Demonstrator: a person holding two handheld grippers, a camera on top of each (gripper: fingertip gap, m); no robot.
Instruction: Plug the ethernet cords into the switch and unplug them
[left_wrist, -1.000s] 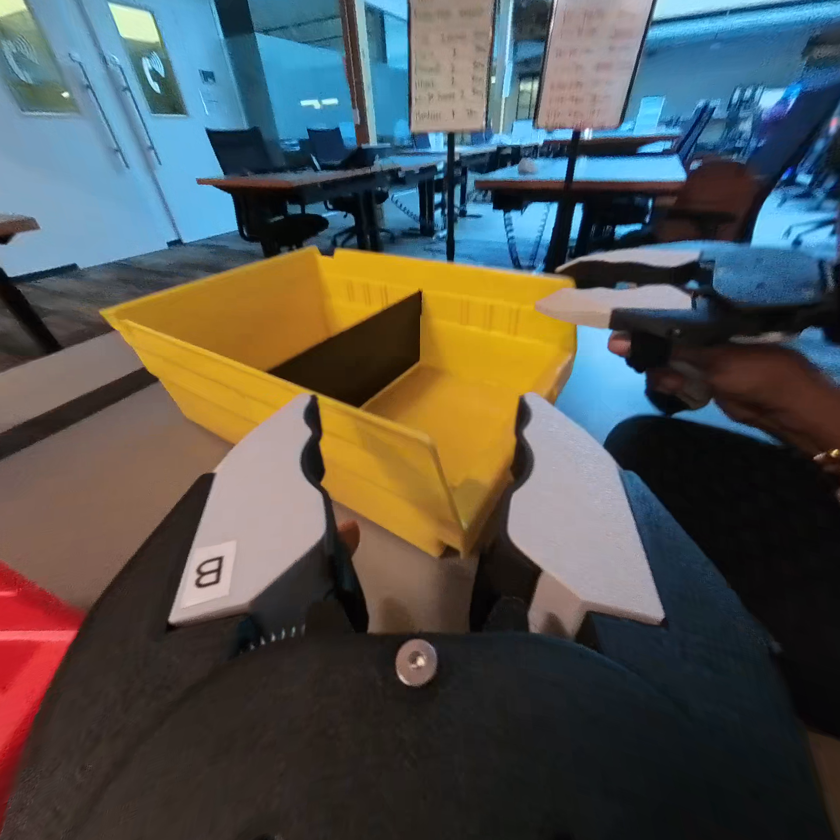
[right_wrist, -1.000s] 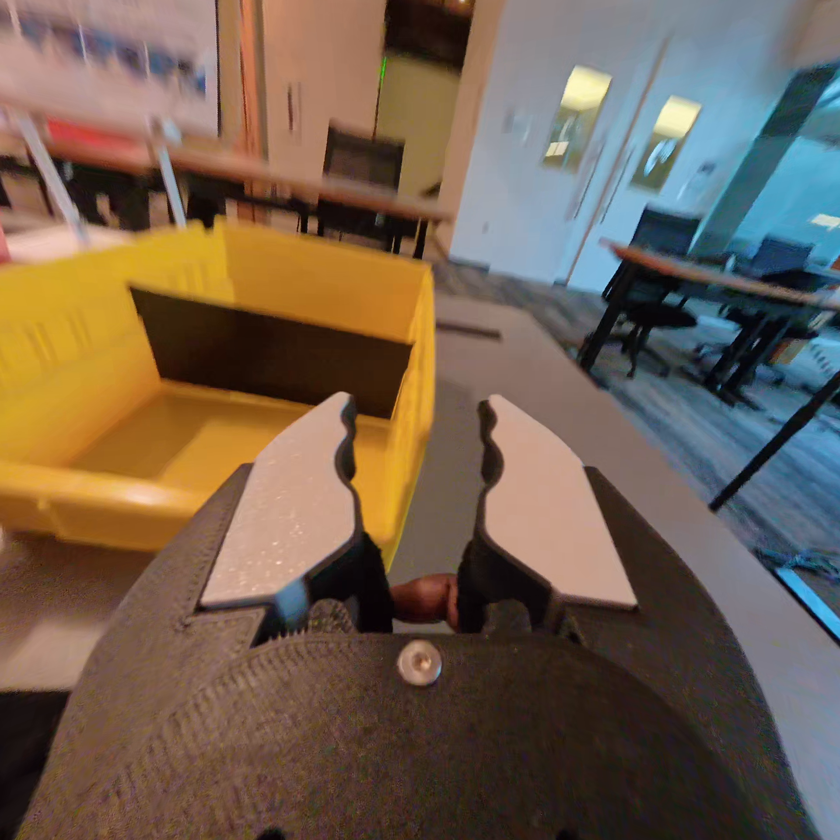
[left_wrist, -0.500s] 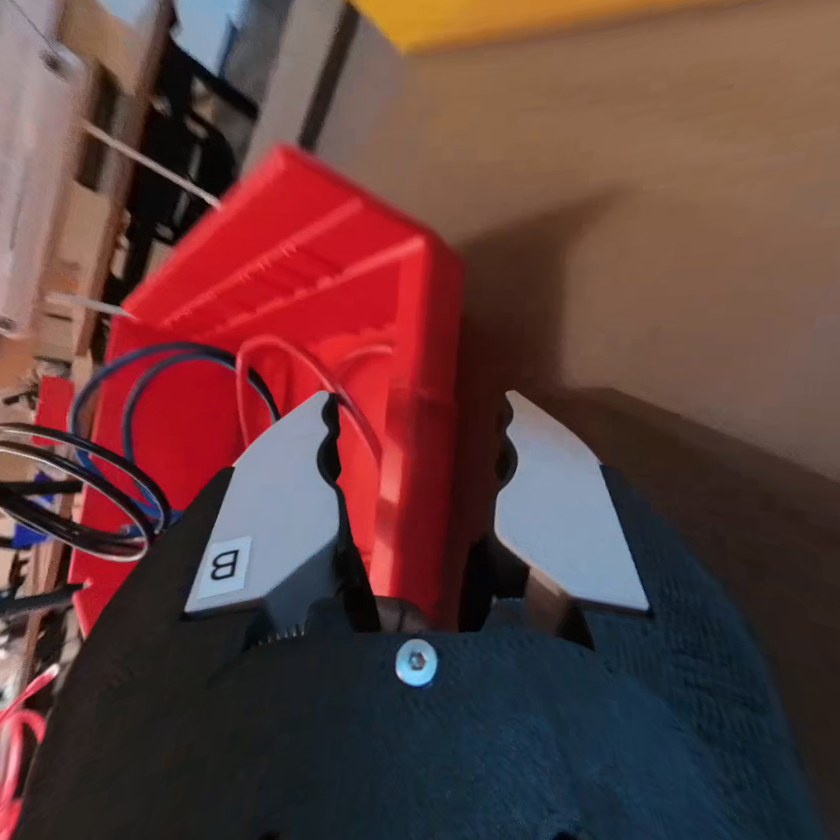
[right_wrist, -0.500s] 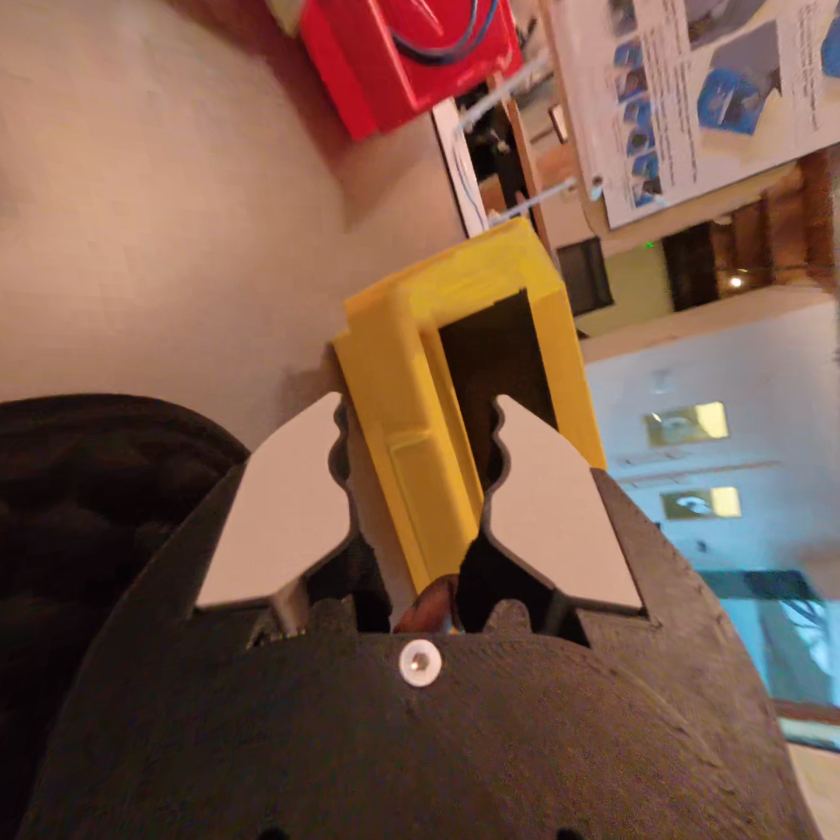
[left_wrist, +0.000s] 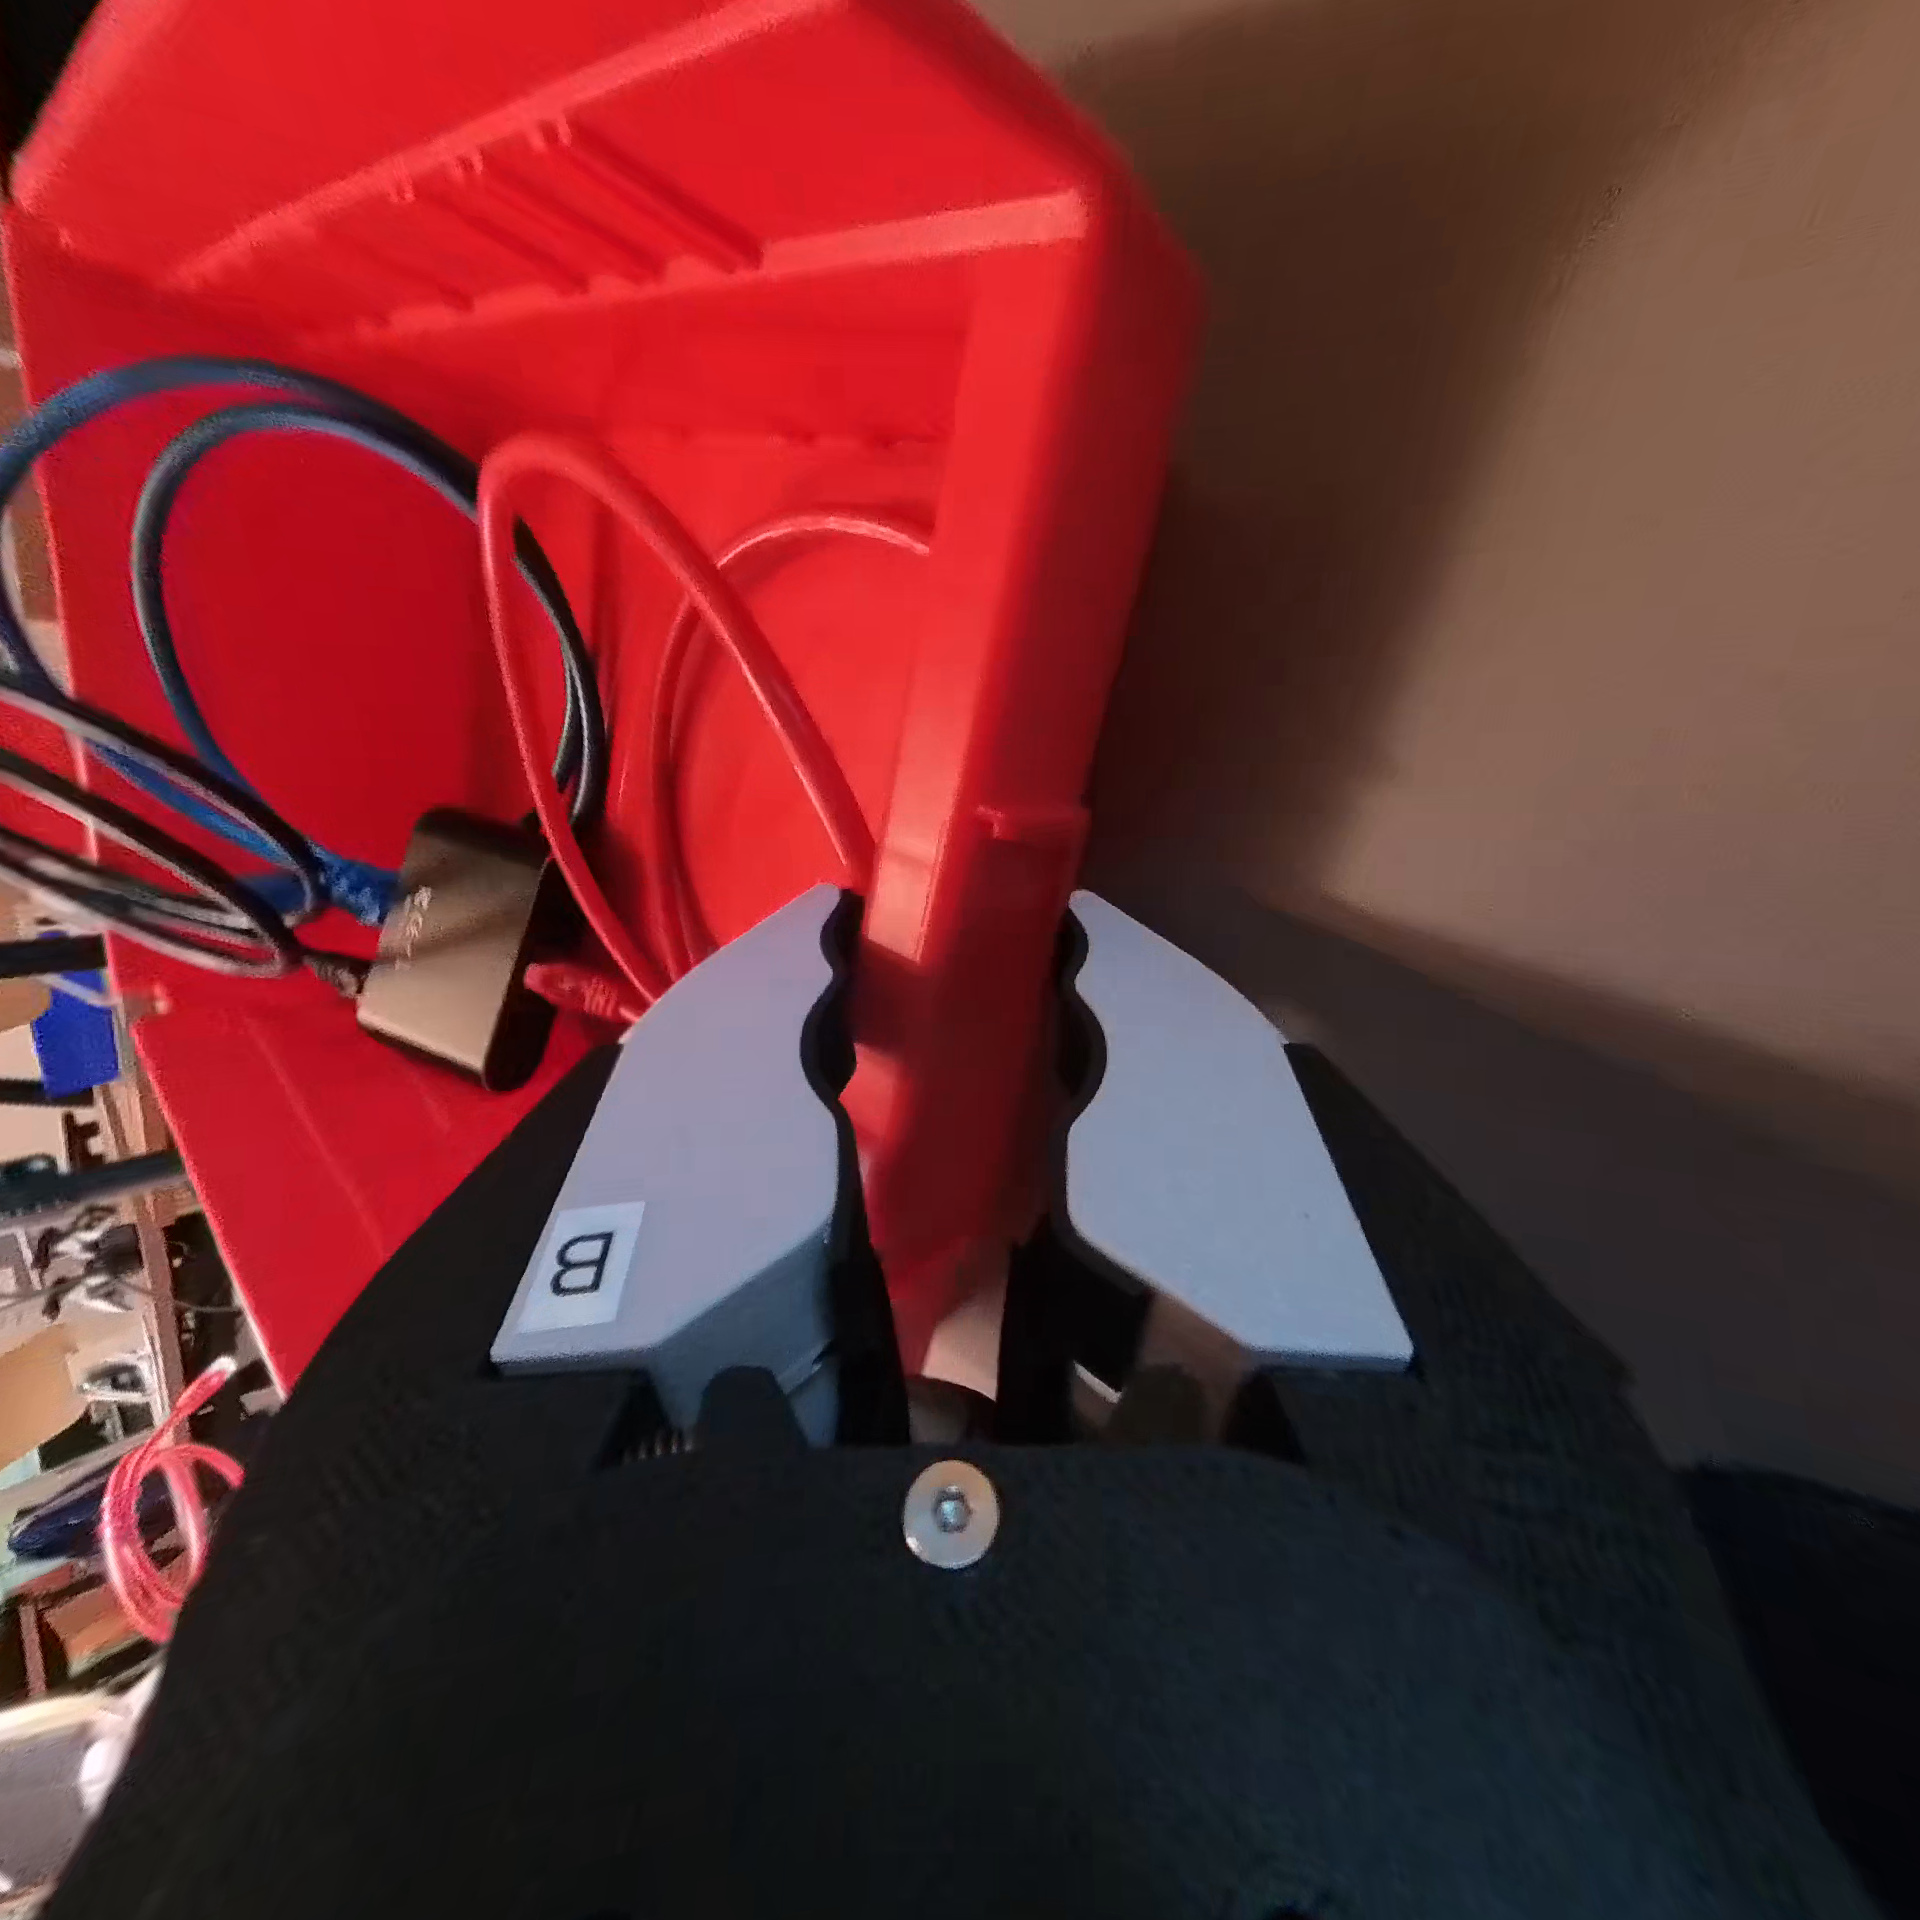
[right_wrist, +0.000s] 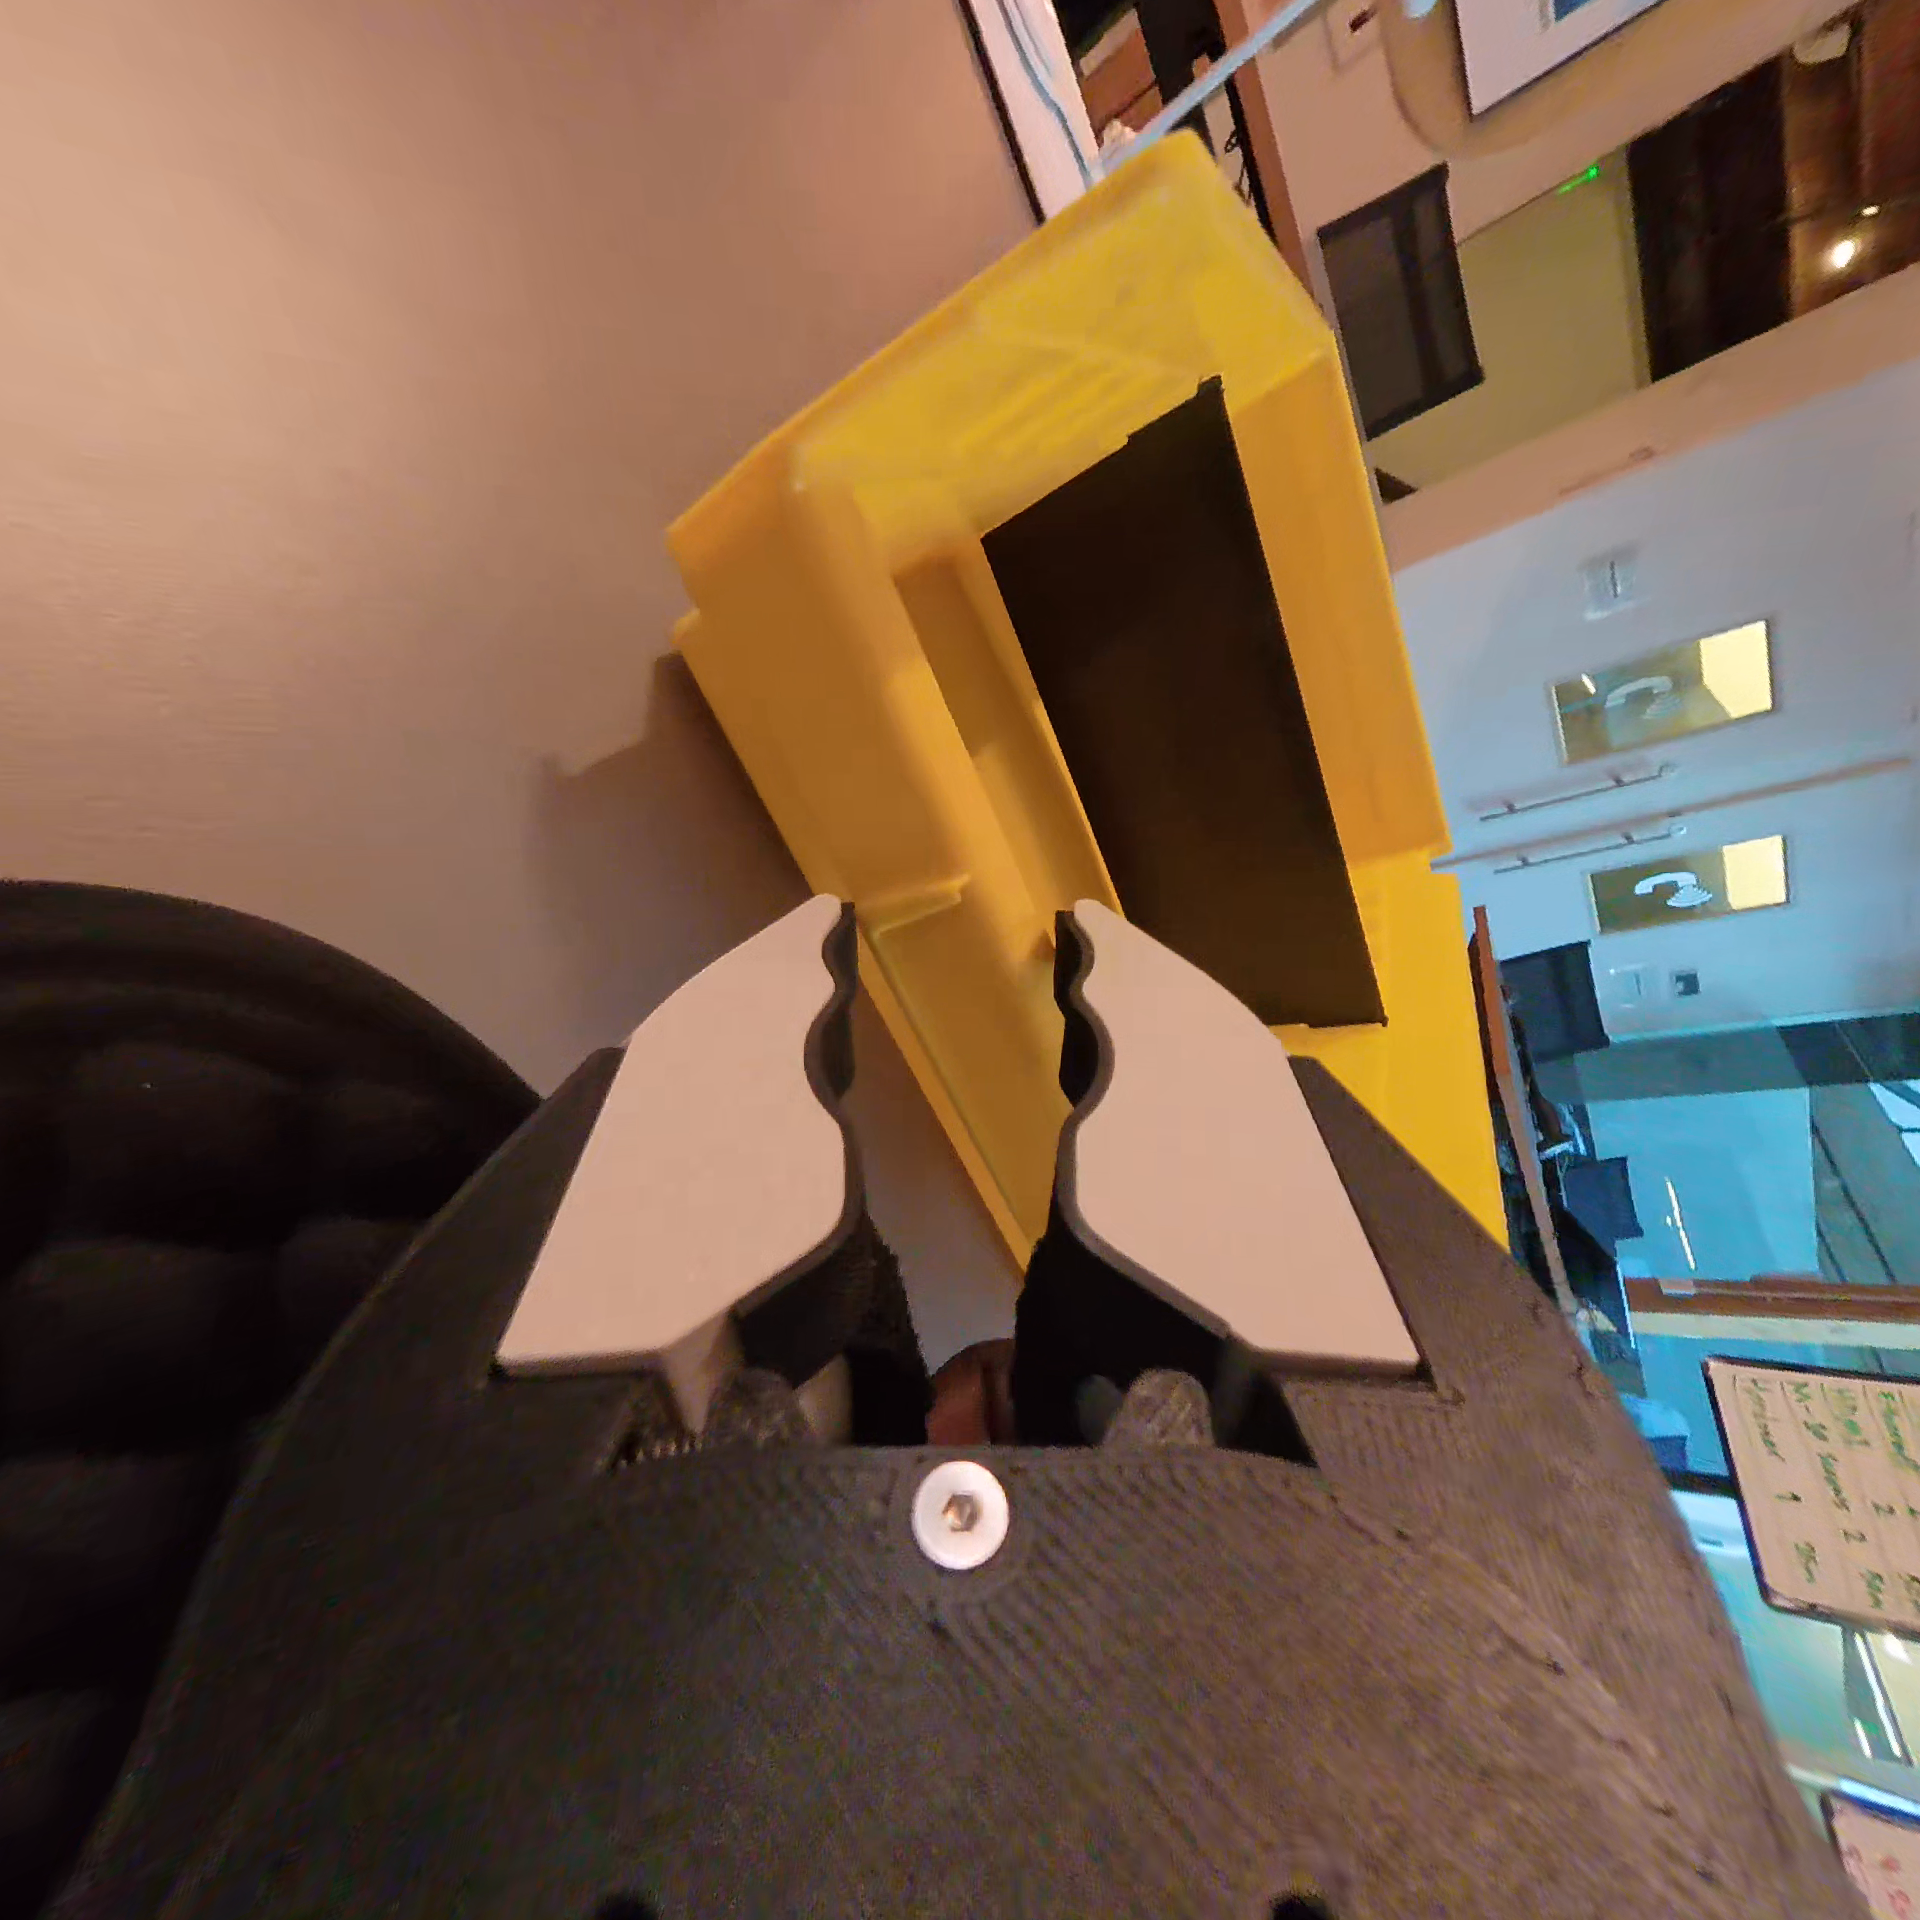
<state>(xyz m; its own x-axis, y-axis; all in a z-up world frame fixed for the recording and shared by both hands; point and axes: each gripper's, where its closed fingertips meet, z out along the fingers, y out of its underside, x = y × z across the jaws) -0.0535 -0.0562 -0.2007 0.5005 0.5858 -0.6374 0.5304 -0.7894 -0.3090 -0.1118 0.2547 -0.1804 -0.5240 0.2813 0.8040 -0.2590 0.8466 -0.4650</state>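
Red bin (left_wrist: 644, 343), blue, black and red cords (left_wrist: 582, 665), yellow bin (right_wrist: 831, 665) with black divider (right_wrist: 1174, 707), beige worktop (right_wrist: 364, 416), grey-fingered black tools

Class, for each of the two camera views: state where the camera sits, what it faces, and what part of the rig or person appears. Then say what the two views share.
Left wrist view: mounted on the left gripper, rolled sideways, facing the red bin holding cables and a small switch; its open fingers straddle the bin's wall.
Right wrist view: mounted on the right gripper, also rolled, facing the yellow bin with its black divider; open fingers.
Shared: only the beige tabletop.
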